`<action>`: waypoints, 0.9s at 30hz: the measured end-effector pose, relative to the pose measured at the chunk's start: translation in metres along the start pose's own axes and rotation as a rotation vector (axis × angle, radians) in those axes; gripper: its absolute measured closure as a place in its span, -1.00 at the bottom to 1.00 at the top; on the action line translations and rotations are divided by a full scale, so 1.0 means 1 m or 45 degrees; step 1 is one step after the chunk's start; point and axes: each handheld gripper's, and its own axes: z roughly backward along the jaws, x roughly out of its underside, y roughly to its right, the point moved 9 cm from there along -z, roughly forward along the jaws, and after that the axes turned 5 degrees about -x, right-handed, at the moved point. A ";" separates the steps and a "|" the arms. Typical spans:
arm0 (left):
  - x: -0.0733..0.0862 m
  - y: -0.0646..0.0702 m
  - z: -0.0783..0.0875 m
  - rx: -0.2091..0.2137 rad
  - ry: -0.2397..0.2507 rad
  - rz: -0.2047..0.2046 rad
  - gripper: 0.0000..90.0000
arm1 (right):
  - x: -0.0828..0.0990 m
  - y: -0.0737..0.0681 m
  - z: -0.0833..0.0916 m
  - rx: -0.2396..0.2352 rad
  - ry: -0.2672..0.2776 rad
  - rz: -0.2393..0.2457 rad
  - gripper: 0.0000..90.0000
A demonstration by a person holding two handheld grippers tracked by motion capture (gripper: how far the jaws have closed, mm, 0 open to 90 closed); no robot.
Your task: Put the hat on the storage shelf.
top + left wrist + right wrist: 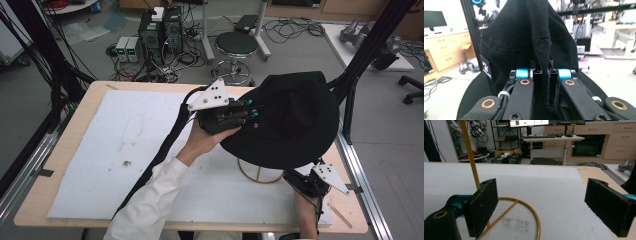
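Note:
A black bucket hat (292, 117) hangs over a gold wire stand (260, 174) at the right of the table. My left gripper (250, 111) is shut on the hat's brim, with a fold of black fabric (543, 52) pinched between its jaws. In the left gripper view the hat's crown (519, 30) rises ahead, with a small label (485, 68) at the left. My right gripper (295, 176) rests low by the stand's ring base, under the brim. Its pads (484, 207) stand wide open and hold nothing. The stand's ring (534, 216) and thin upright rod (470, 155) lie just ahead of them.
A white foam sheet (130, 145) covers the wooden table (80, 117). Black frame posts (370, 45) rise at the far right and far left. Beyond the table's far edge stand a stool (236, 45), computers (160, 30) and cables on the floor.

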 end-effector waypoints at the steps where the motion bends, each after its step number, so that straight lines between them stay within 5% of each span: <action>1: 0.002 0.000 -0.003 -0.002 -0.011 -0.005 0.95 | 0.000 0.000 0.000 -0.001 -0.001 -0.001 -0.76; 6: 0.009 -0.005 -0.013 -0.017 -0.077 -0.016 0.94 | 0.000 0.000 0.000 -0.003 0.001 -0.006 -0.76; 27: 0.025 -0.007 -0.024 -0.020 -0.167 0.016 0.92 | 0.000 0.000 0.000 -0.009 -0.003 -0.006 -0.76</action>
